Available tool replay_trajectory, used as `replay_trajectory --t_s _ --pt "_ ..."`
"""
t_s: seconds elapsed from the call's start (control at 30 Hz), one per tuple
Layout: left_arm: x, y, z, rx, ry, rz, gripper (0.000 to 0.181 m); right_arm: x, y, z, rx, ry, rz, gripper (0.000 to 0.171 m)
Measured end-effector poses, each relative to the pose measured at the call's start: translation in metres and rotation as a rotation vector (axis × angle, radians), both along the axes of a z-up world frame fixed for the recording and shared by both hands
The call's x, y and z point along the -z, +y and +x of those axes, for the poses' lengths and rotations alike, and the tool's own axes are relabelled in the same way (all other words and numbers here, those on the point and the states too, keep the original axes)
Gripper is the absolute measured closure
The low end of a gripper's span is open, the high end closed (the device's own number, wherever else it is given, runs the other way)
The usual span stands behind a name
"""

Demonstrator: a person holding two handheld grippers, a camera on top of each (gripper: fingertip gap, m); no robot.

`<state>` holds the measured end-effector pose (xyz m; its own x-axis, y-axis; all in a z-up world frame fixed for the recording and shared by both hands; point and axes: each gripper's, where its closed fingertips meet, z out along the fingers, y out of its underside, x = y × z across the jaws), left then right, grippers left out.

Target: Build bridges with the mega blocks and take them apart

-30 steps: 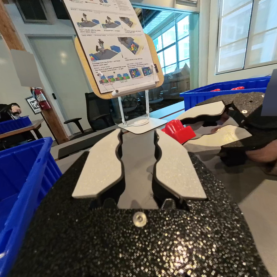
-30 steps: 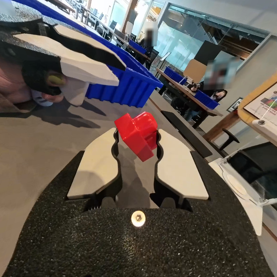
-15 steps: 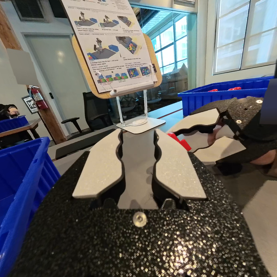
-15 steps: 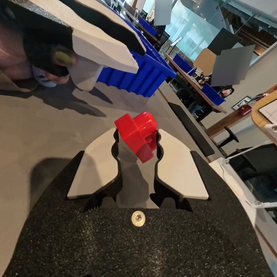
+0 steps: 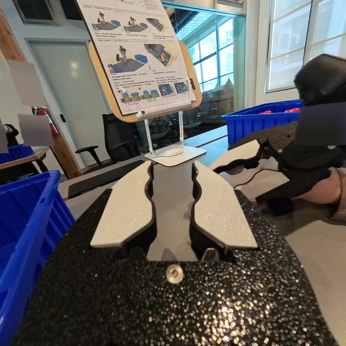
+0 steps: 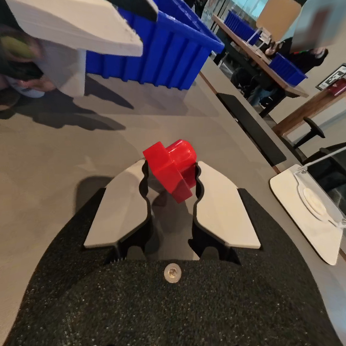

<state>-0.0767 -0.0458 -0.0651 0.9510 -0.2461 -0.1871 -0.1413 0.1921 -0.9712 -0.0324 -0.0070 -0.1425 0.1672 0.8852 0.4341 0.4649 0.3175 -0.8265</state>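
Observation:
My right gripper point(image 6: 171, 164) is shut on a red one-stud block point(image 6: 168, 168), held tilted with its stud pointing up and right, just above the grey table point(image 6: 56, 159). My left gripper point(image 5: 171, 166) is open and empty, low over the table. In the left wrist view the right gripper point(image 5: 241, 164) lies to the right with its fingers pointing left, and the red block is hidden behind them. In the right wrist view the left gripper point(image 6: 74, 28) fills the upper left, blurred.
A blue bin point(image 5: 28, 215) stands at the left of the table. Another blue bin point(image 5: 262, 121) at the back right holds red blocks point(image 5: 265, 112). An instruction board on a white stand point(image 5: 176, 155) stands straight ahead. Its base shows in the right wrist view point(image 6: 309, 206). Other desks and chairs lie beyond. Tip to tip, the grippers are about 10 cm apart.
My right gripper has dipped toward the table with the red block still in it. In the left wrist view the block has slid out of sight behind the right fingers.

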Motion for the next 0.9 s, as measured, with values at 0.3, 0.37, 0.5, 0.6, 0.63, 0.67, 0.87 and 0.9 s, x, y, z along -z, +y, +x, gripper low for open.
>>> replay_trajectory --t_s 0.3,0.37,0.5,0.6,0.63,0.67,0.87,0.9 --pt "0.0005 0.0004 -0.0007 -0.003 -0.003 -0.004 0.143 0.0028 0.0009 -0.0002 0.006 -0.008 -0.006 0.123" --pt "0.0006 0.0005 -0.0008 -0.004 -0.003 -0.004 0.143 0.0026 0.0018 0.0003 0.009 -0.004 -0.021 0.123" --pt "0.0009 0.0006 -0.0009 -0.003 -0.004 -0.006 0.143 0.0025 0.0025 0.0004 0.013 -0.005 -0.022 0.123" --pt "0.0011 0.0007 -0.0011 -0.004 -0.005 -0.007 0.143 0.0025 0.0023 0.0003 0.011 -0.006 -0.017 0.123" --pt "0.0011 0.0008 -0.0011 -0.005 -0.005 -0.007 0.143 0.0025 0.0023 0.0002 0.009 -0.006 -0.019 0.123" --pt "0.0011 0.0008 -0.0012 -0.005 -0.006 -0.007 0.143 0.0024 0.0021 0.0003 0.008 -0.005 -0.021 0.123" --pt "0.0016 0.0014 -0.0016 -0.005 -0.011 -0.009 0.143 -0.0015 0.0001 -0.0006 -0.012 0.022 -0.039 0.123" --pt "0.0022 0.0016 -0.0007 0.001 -0.015 -0.01 0.143 -0.0028 0.0002 -0.0005 -0.013 0.032 -0.046 0.121"
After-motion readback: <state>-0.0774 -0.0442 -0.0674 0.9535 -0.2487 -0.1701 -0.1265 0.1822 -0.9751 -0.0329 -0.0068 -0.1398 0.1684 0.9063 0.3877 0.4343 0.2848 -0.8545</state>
